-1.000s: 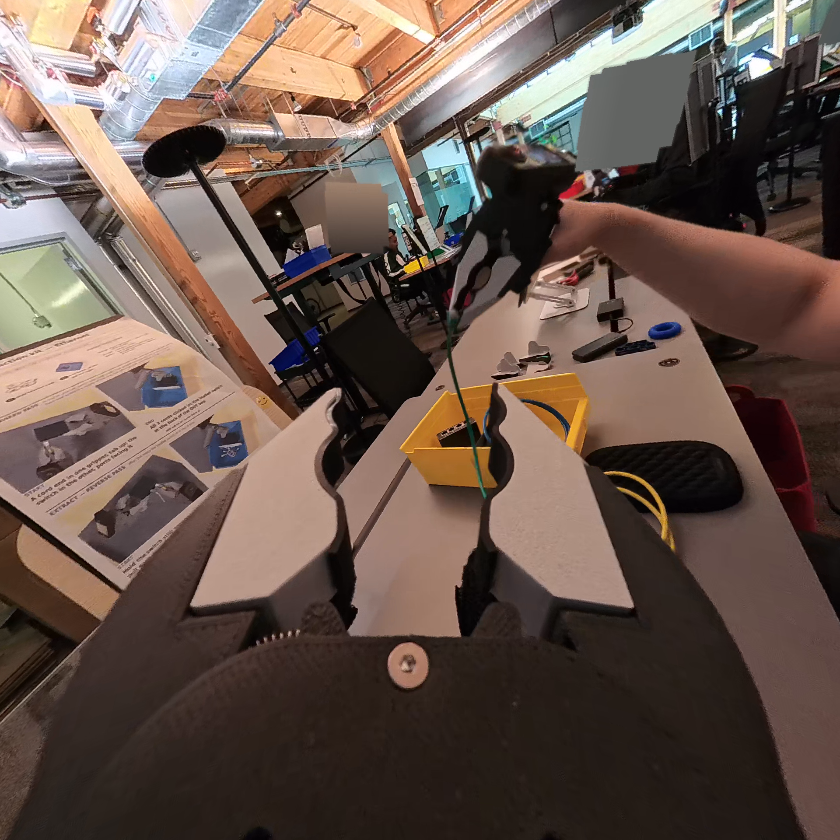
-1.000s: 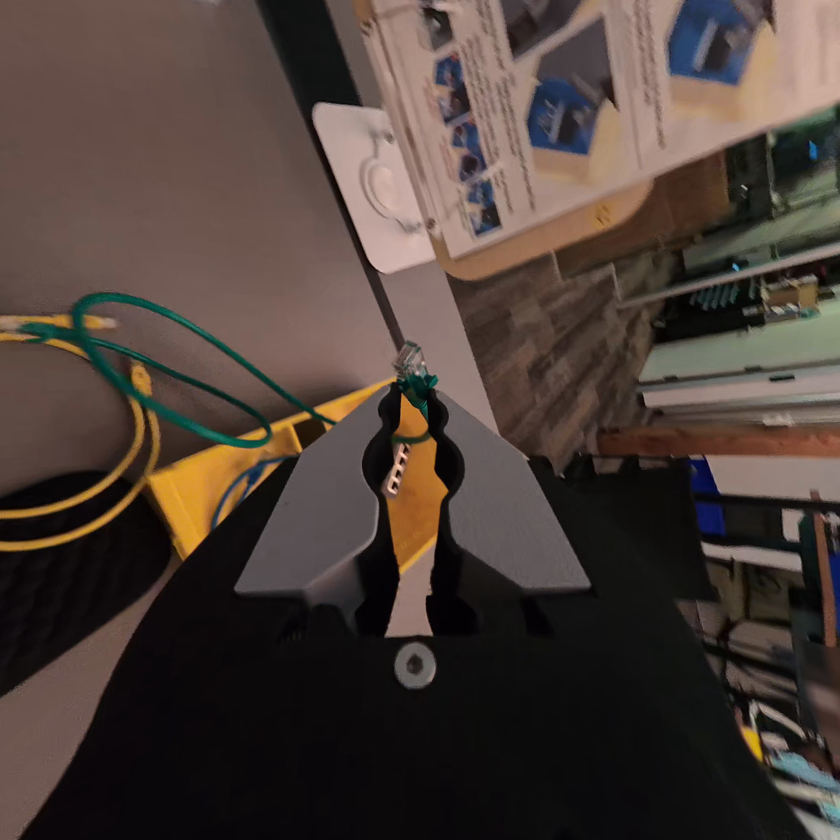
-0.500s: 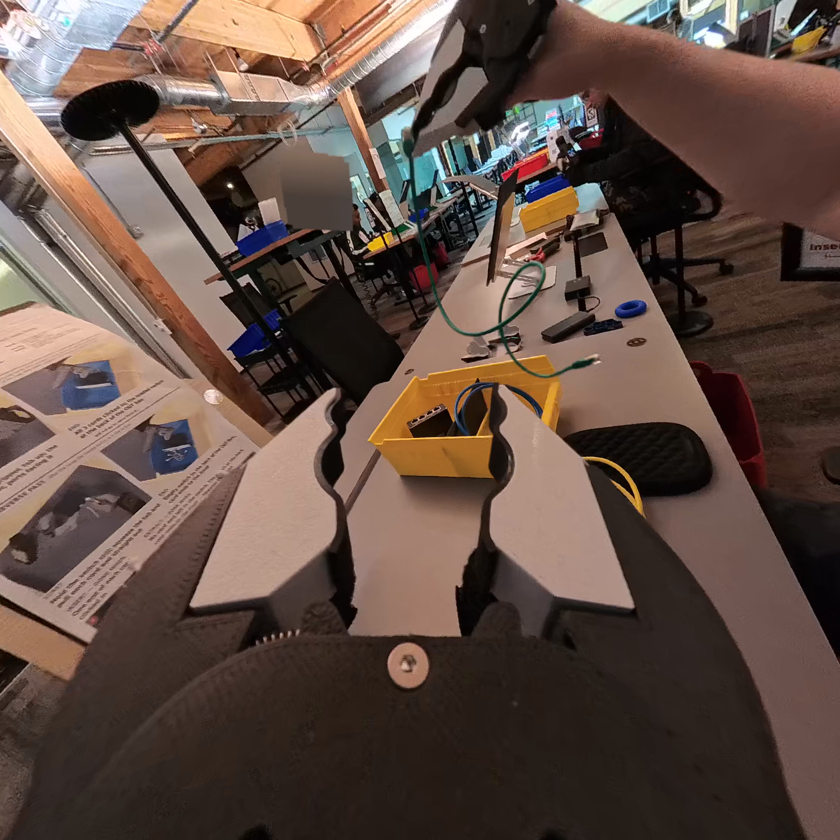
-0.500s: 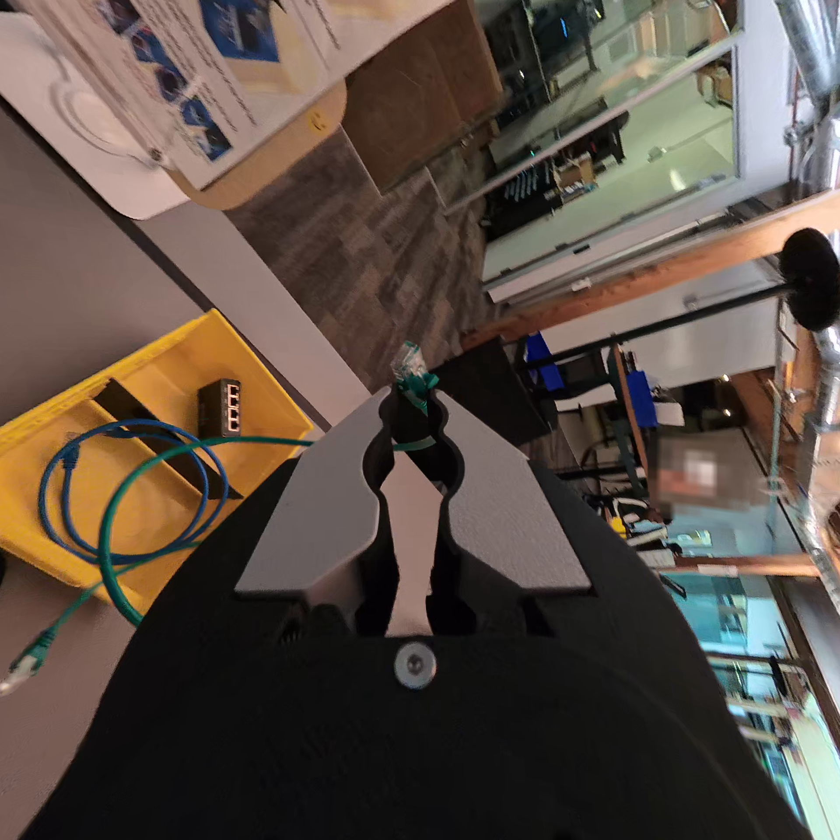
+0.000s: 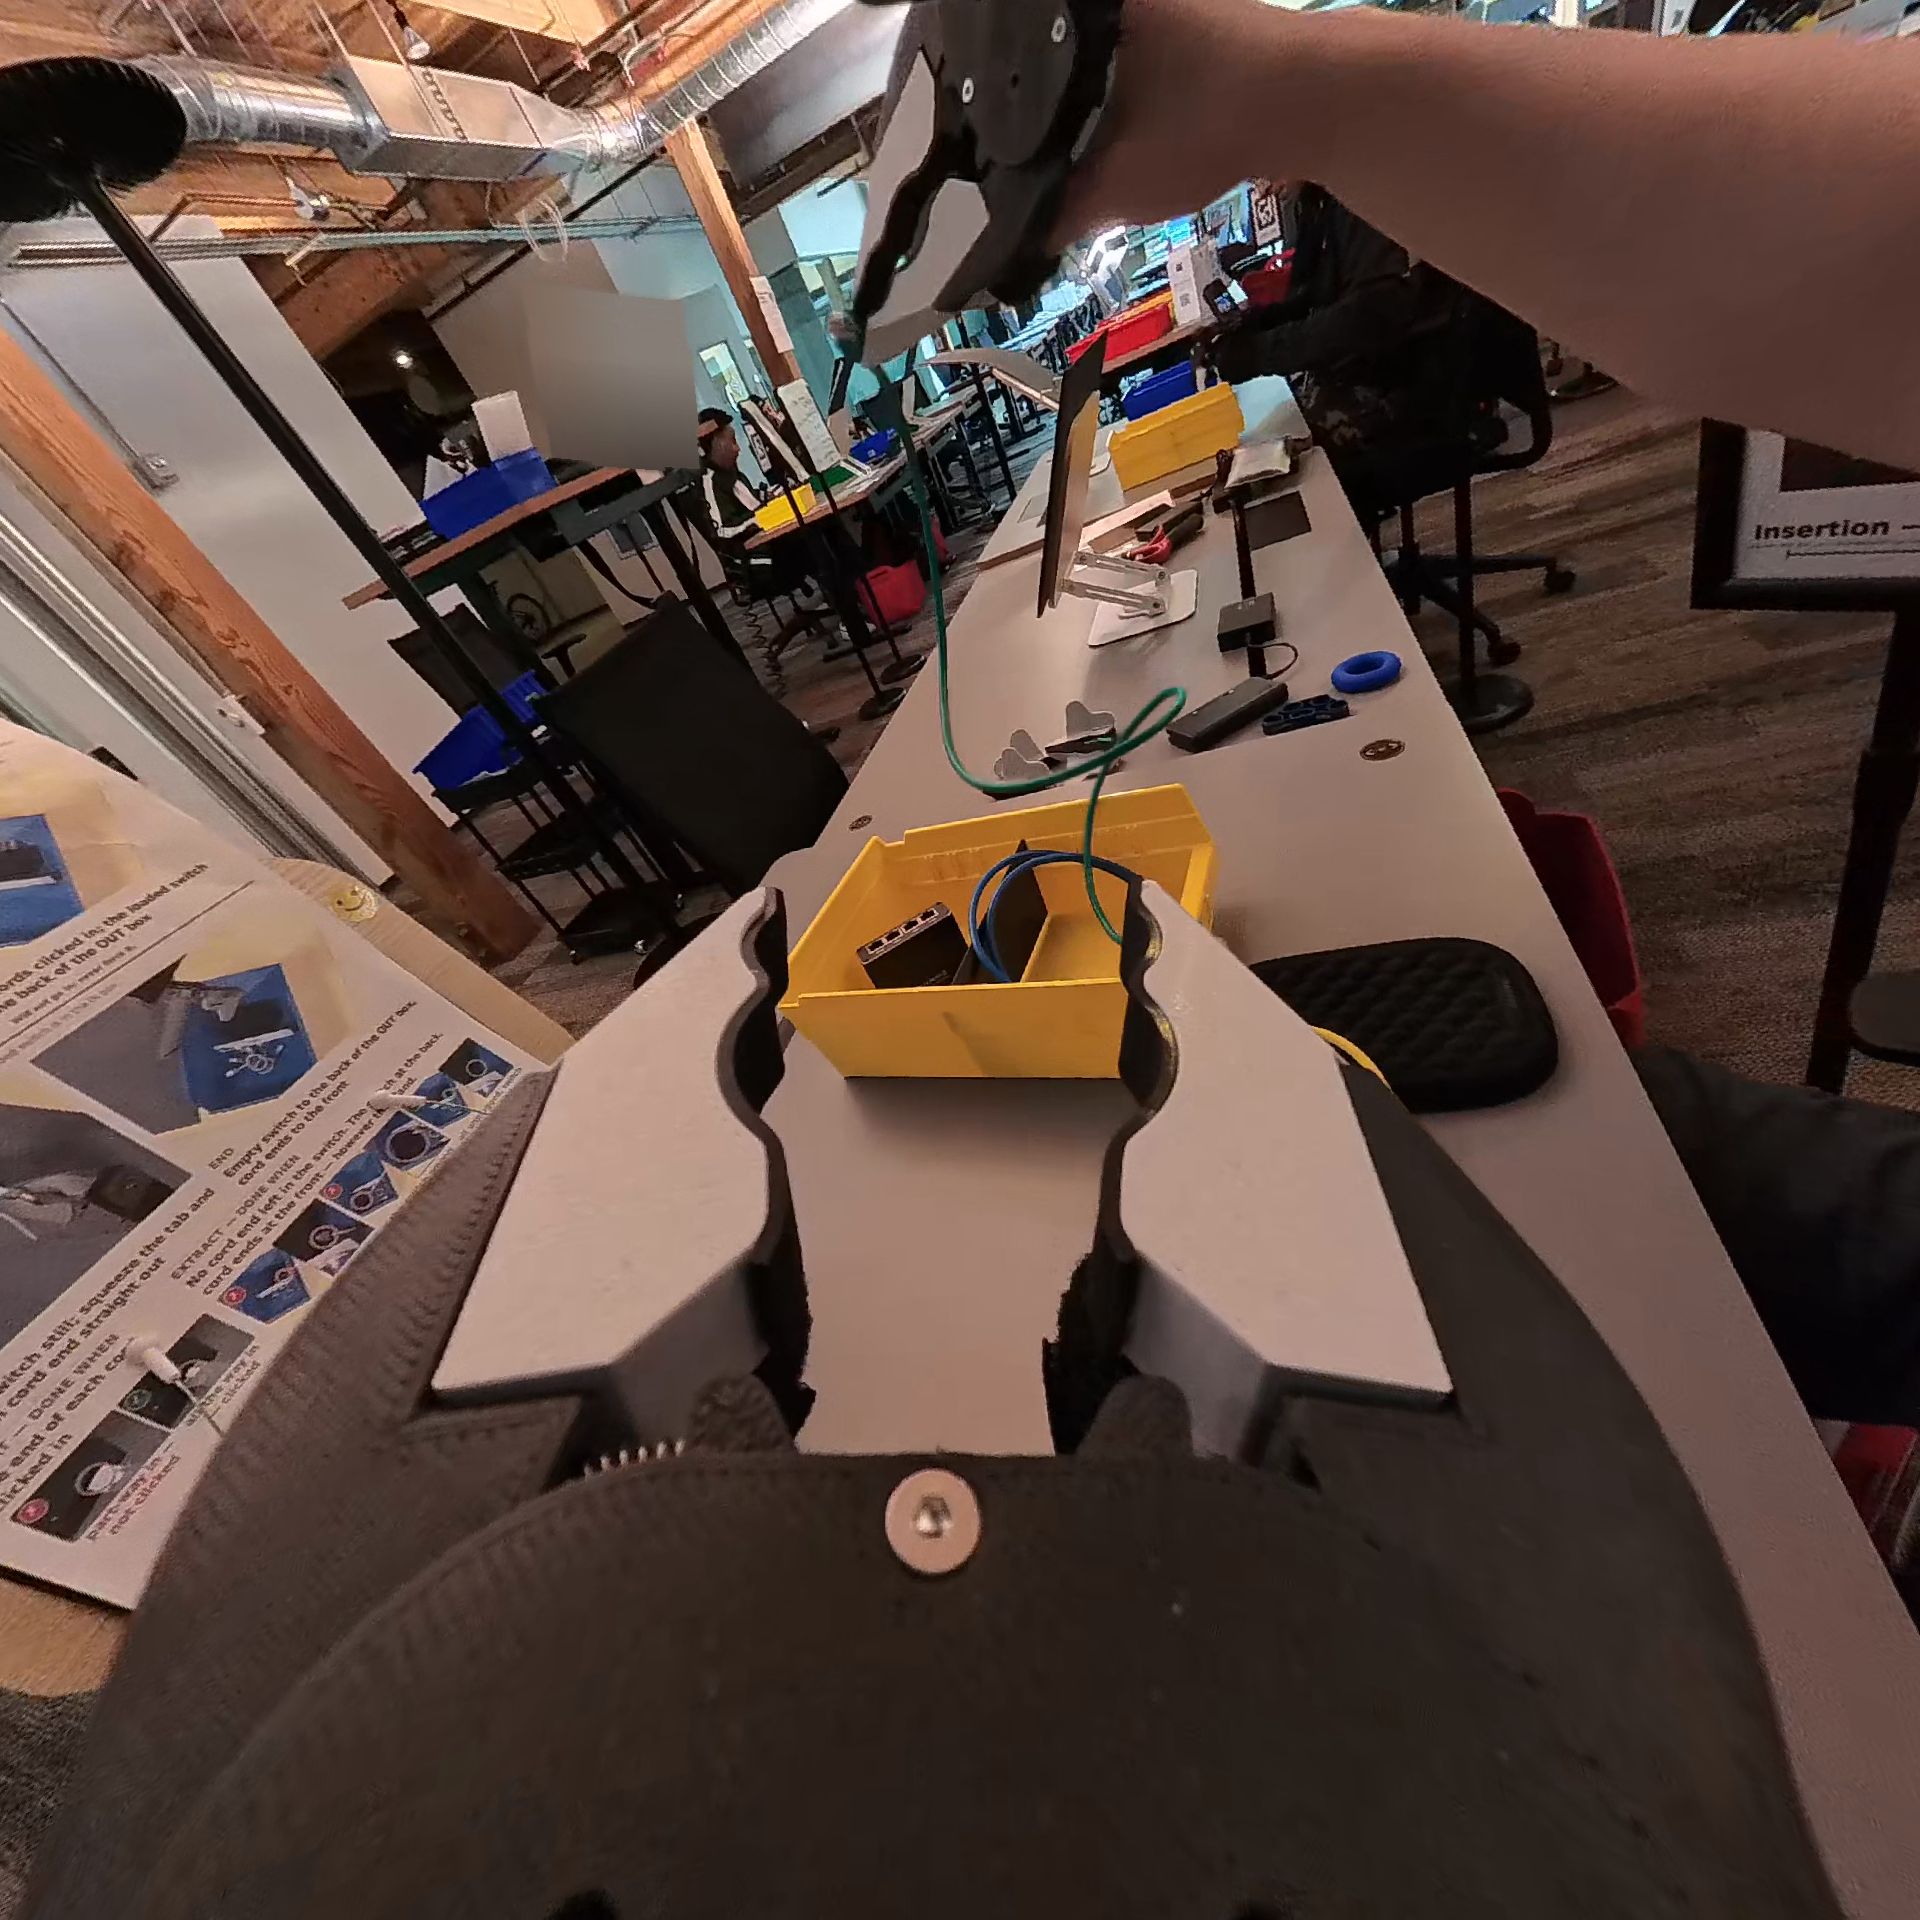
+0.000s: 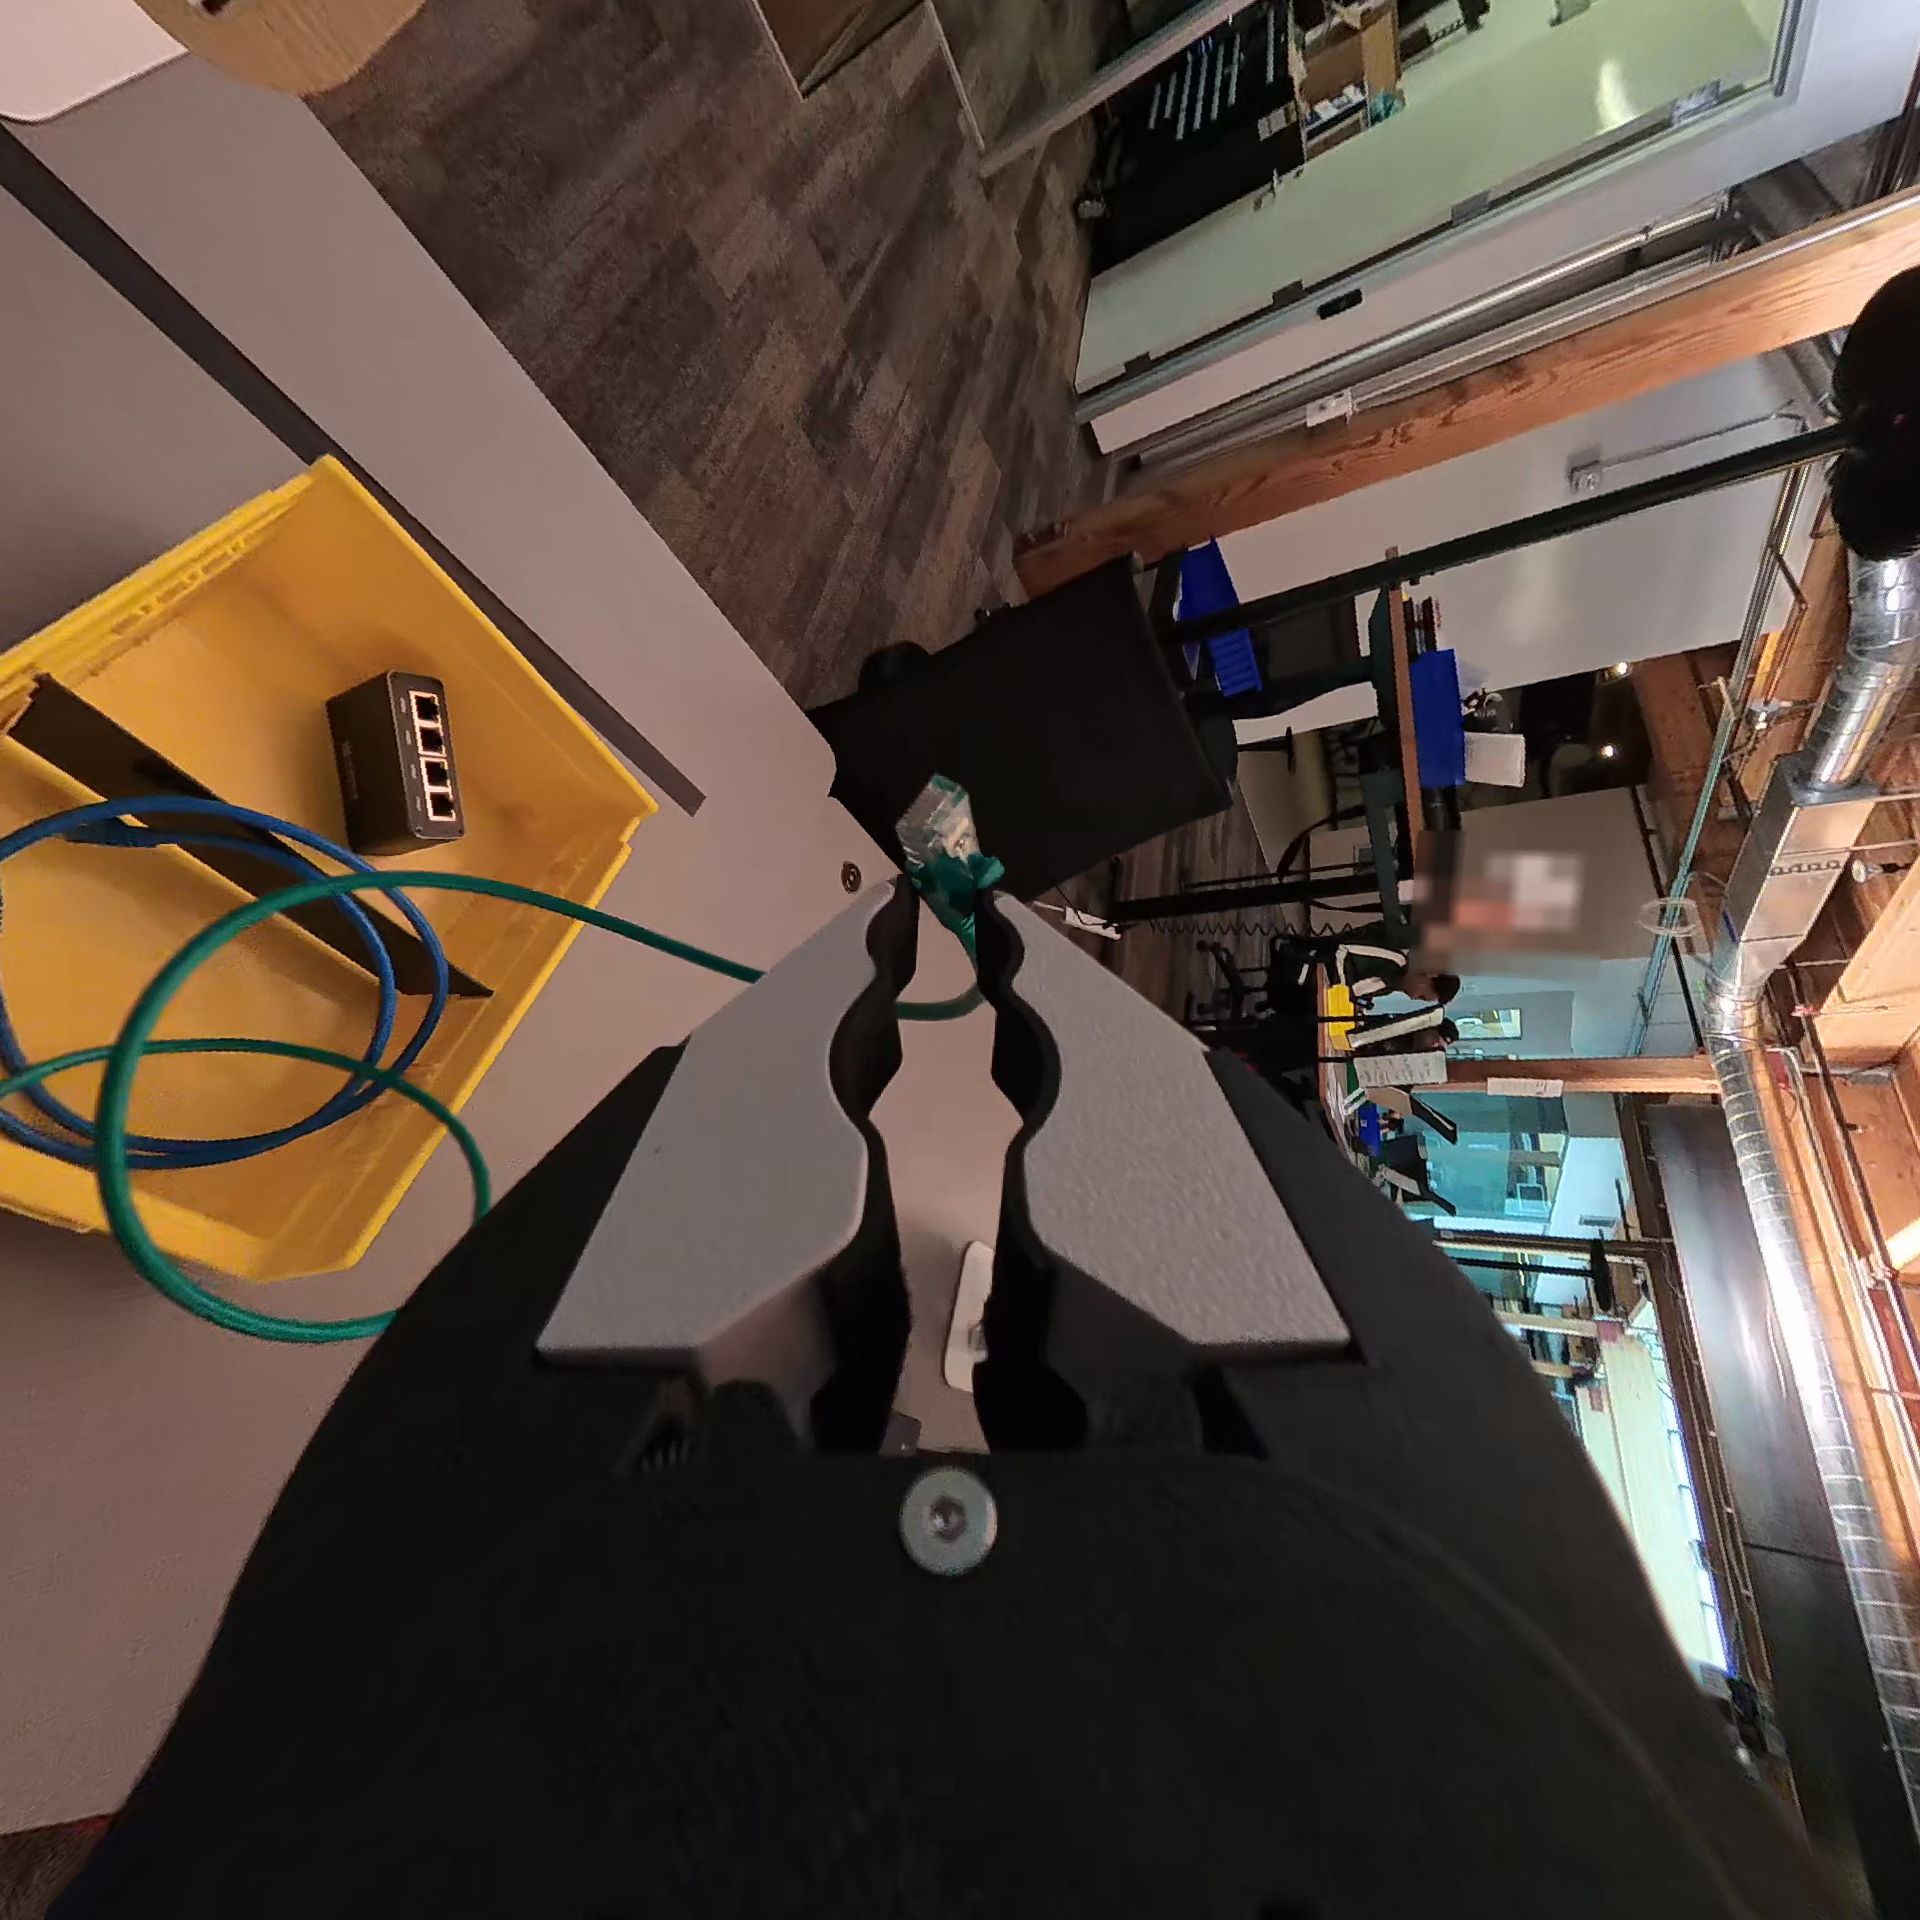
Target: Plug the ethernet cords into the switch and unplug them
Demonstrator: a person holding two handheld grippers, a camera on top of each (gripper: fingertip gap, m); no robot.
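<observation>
Raised right gripper (image 6: 948, 914) pinching green cord (image 6: 312, 1320)

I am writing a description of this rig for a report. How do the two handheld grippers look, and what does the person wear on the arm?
Both the left gripper and right gripper share one design: a black, textured, rounded body with a silver screw at its centre, and two pale grey, wedge-shaped fingers with wavy black inner edges. No cables run from them. The forearm is bare, with no sleeve visible.
</observation>
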